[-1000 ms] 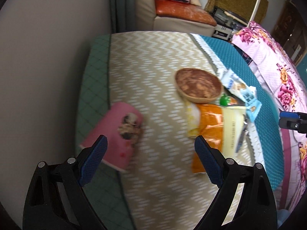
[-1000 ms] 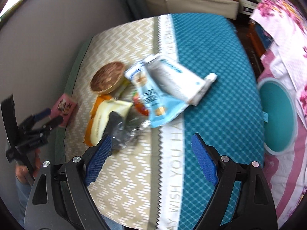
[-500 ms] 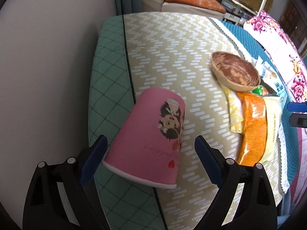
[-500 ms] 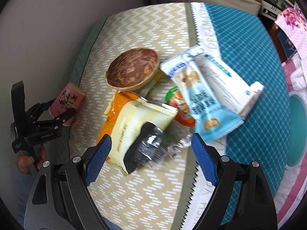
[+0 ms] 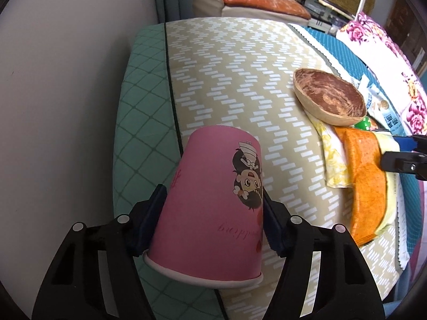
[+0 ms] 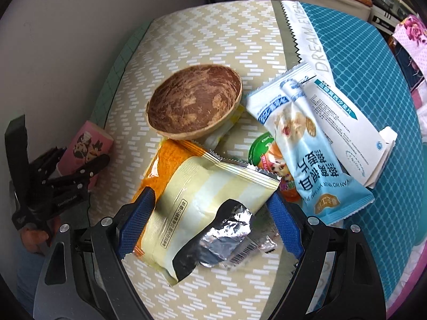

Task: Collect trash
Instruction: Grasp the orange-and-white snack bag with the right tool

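**Cup clamped, wrappers straddled**

Half a second ago our left gripper stood wide around the pink paper cup; now its pads press both sides, gripping the cup rim-toward-camera at the table's green edge. Our right gripper has closed in over the cream snack wrapper, jaws apart, straddling it. Beyond lie the orange packet, coconut bowl and blue sachet.
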Demonstrator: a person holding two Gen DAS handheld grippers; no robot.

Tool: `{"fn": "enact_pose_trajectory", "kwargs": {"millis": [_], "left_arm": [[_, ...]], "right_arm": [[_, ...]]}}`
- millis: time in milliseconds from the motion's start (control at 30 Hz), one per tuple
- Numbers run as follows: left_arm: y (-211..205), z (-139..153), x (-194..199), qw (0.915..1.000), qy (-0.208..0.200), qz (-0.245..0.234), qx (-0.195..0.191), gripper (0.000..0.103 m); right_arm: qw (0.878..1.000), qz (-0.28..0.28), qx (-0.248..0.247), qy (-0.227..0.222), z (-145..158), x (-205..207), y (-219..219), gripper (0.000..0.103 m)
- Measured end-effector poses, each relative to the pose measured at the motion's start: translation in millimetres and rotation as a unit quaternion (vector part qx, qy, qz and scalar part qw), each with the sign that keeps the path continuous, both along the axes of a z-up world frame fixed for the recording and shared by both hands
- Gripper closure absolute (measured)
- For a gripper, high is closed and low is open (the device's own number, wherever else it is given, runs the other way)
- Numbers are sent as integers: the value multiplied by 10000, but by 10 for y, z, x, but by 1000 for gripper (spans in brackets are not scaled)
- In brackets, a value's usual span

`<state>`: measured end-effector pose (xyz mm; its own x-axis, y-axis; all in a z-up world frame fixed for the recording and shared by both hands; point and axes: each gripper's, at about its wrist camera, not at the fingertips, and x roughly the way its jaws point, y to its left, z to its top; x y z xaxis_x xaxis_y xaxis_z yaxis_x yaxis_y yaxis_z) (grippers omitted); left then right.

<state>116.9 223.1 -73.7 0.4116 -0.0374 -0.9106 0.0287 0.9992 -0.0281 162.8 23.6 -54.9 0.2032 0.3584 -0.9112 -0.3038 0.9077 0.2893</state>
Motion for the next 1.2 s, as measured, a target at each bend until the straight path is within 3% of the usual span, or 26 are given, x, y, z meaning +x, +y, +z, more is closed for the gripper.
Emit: {"fn": "enact_pose_trajectory", "kwargs": {"millis": [33, 67, 100, 133, 200, 300, 533, 800, 1200], "left_arm": [[-14, 2, -24, 10000, -7, 19, -32, 35], [-25, 5, -64, 10000, -10, 41, -71, 35], [-36, 6, -101, 9999, -3, 72, -115, 35], [-48, 7, -135, 9998, 8, 99, -182, 35], [-83, 9, -192, 9995, 31, 115, -285, 35], [-171, 47, -282, 9994, 12, 121, -333, 35], [-293, 260, -481, 9980, -146, 71, -613, 35], [-536, 408, -548, 9974, -224, -76, -677, 35], [-1079, 717, -432, 9958, -376, -362, -753, 35]], "right_arm": [[10000, 16, -5, -53, 0, -4, 4, 23], [9998, 67, -37, -164, 21, -32, 20, 33], [9997, 142, -55, -202, 31, -56, 41, 49], [9996, 172, -47, -204, 32, -69, 45, 53], [9994, 256, -35, -238, 55, -109, 58, 77], [9992, 271, 68, -285, 133, -174, 51, 86], [9982, 273, 401, -347, 412, -278, -81, 93], [9958, 147, 652, -630, 737, -430, -346, 96], [9879, -739, 763, -1129, 1026, -413, -1259, 96]]}}
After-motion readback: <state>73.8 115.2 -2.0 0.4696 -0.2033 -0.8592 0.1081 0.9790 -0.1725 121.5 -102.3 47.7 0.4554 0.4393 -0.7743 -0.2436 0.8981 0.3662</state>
